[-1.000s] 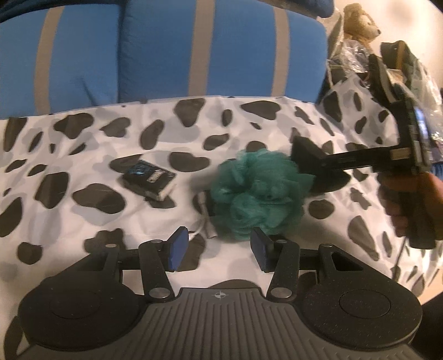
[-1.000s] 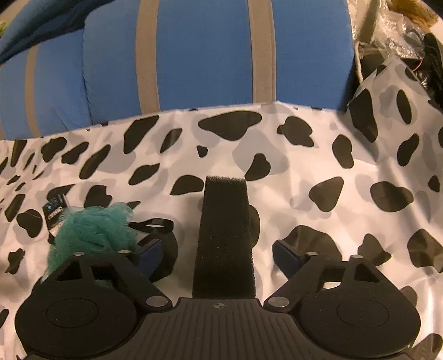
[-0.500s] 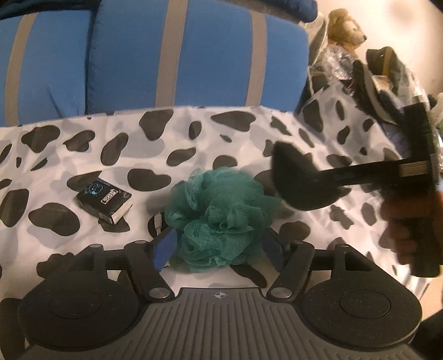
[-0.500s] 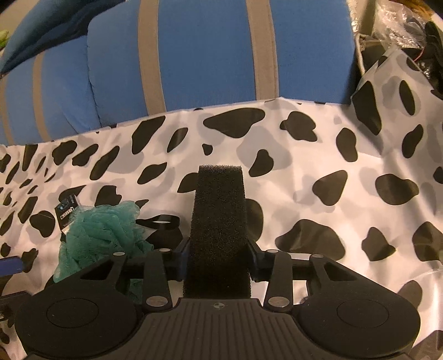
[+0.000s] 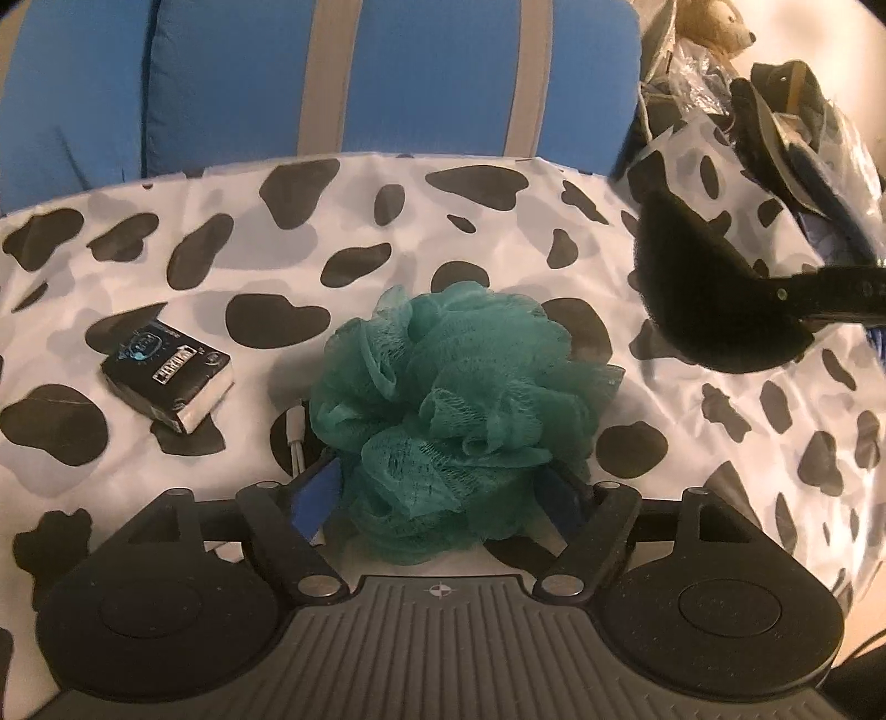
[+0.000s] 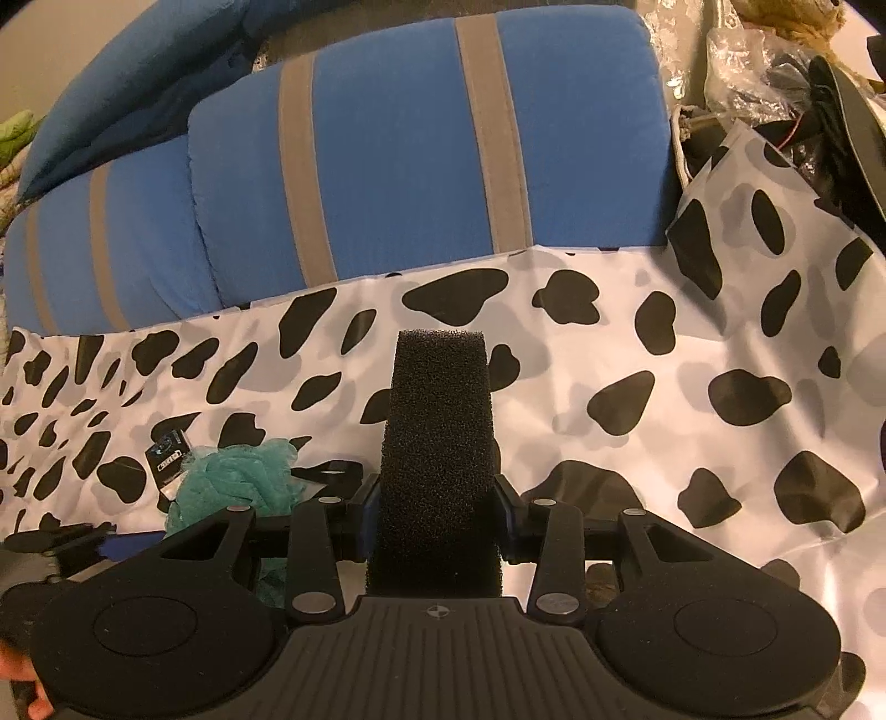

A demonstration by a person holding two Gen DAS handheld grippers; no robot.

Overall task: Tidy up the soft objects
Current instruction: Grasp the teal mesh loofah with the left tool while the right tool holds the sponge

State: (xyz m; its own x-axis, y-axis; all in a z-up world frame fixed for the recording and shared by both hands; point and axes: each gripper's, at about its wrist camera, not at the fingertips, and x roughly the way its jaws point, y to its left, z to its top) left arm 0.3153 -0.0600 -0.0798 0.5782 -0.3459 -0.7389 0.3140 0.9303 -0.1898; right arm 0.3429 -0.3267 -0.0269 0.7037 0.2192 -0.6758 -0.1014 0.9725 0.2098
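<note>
A teal mesh bath pouf (image 5: 459,410) lies on the cow-print sheet (image 5: 166,421). My left gripper (image 5: 443,498) has its blue pads on both sides of the pouf's near part and is shut on it. My right gripper (image 6: 437,515) is shut on a black foam sponge (image 6: 437,459) that sticks out forward above the sheet. In the left wrist view the sponge (image 5: 703,299) hangs to the right of the pouf, clear of it. The pouf also shows in the right wrist view (image 6: 243,476), low on the left.
A small black packet (image 5: 166,376) lies left of the pouf, and a white cord (image 5: 296,437) beside it. Blue cushions with grey stripes (image 6: 421,149) stand behind the sheet. A pile of bags, dark items and a teddy bear (image 5: 714,27) fills the far right.
My left gripper moved forward and closed on the pouf. My right gripper closed on the black sponge and lifted it up and to the right.
</note>
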